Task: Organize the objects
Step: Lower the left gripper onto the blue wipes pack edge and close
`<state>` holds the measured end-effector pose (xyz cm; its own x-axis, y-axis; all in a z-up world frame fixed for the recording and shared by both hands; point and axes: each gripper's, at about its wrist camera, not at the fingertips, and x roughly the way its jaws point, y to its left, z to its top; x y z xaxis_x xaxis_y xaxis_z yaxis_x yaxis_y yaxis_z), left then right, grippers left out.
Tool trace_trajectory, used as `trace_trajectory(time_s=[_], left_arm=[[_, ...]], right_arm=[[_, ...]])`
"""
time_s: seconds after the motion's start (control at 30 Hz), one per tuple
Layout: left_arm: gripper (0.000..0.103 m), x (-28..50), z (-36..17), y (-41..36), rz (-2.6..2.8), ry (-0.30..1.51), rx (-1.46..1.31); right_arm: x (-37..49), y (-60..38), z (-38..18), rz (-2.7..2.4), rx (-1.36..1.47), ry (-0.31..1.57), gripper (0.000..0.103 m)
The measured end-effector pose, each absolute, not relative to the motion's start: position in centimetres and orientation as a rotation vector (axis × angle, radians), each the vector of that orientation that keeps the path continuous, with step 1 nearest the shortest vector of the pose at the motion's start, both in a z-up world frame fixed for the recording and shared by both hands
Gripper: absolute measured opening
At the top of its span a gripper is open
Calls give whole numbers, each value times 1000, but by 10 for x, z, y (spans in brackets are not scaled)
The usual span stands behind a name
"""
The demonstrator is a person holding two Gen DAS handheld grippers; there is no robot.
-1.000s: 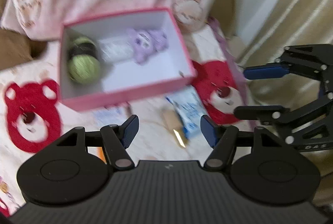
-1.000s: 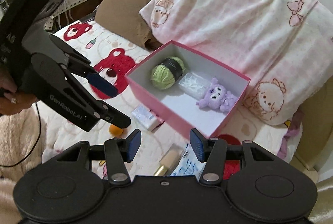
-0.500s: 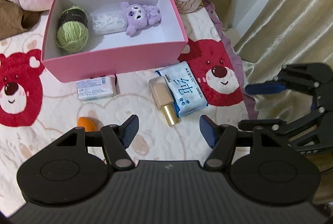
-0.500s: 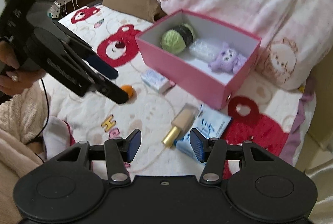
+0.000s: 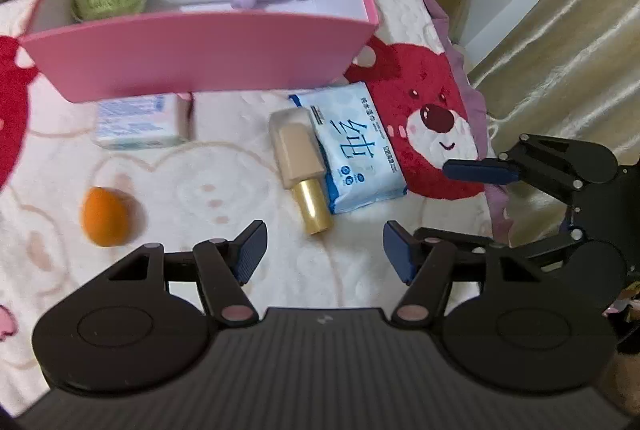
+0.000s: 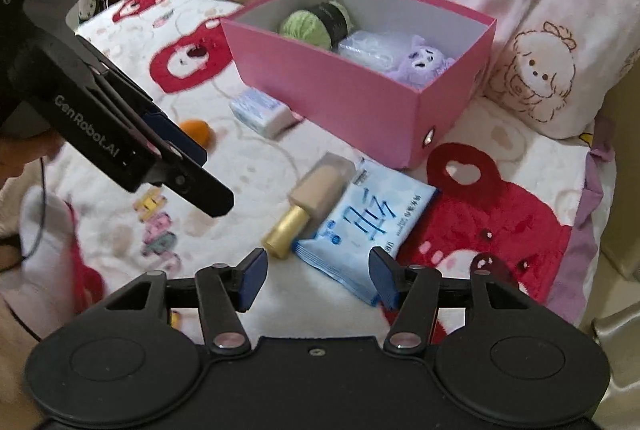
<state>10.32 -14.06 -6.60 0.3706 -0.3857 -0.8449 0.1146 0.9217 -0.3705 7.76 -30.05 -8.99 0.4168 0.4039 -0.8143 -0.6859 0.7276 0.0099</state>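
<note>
Four items lie loose before the pink box (image 6: 332, 78); both empty grippers gape over the rigid, slick-looking foundation bottle (image 5: 299, 159), likely best pinched across its flat body.

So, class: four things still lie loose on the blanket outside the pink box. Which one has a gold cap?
The beige makeup tube, lying beside the blue tissue pack. The small white packet and orange sponge have no cap.

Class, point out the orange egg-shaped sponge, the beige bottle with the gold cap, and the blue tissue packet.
Orange egg-shaped sponge (image 5: 107, 216): left wrist view, its middle.
Beige bottle with the gold cap (image 5: 298, 154): left wrist view, beige body.
Blue tissue packet (image 6: 370, 220): right wrist view, printed face.
</note>
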Motion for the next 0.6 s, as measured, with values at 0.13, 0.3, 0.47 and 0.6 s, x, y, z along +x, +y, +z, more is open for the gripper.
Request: trace_trajectory(time_s=[0.13,0.3,0.47,0.6], left_arm=[[61,109,-87,-155,-329,1140,-306],[52,122,-107,-167,-304,1165,-448],[47,128,-117,-180,-291,1178,-490],[46,129,-138,-181,-295,1233,-621]], right_arm=[[82,-302,-110,688,-400,906,61],[83,-308,-136,698,-429,937,61],[87,-312,-150,689,-416,946,61],[98,-317,-158,670,-311,974,61]])
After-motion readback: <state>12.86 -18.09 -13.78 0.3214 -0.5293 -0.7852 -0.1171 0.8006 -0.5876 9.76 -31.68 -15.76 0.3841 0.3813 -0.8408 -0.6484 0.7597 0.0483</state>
